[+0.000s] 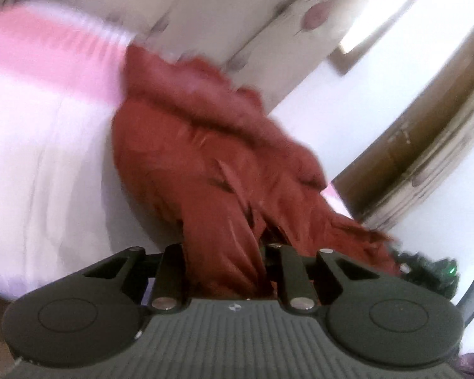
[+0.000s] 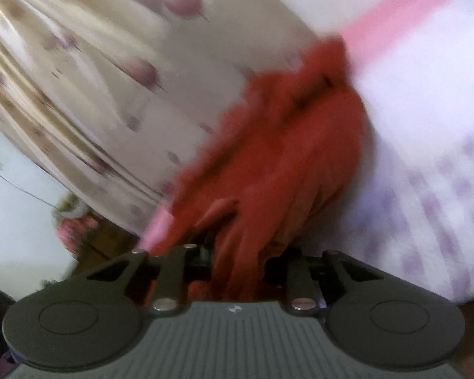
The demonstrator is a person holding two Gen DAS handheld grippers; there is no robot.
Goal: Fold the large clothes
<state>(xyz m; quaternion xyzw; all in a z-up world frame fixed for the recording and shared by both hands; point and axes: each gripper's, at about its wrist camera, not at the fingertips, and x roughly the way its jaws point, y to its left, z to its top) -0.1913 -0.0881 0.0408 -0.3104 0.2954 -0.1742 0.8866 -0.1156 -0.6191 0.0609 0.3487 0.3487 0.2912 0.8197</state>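
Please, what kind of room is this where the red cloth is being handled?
Probably a bedroom at home. The red garment lies on a bed with pink and white bedding, and a long flower-patterned curtain hangs behind it. The pictures are blurred, so this is a judgement.

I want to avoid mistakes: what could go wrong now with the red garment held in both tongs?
1. Left tongs and right tongs each pinch a bunched wad of the red garment, so the fold may come out crooked.
2. Part of the cloth hangs over the edge of the bed and may drag down.
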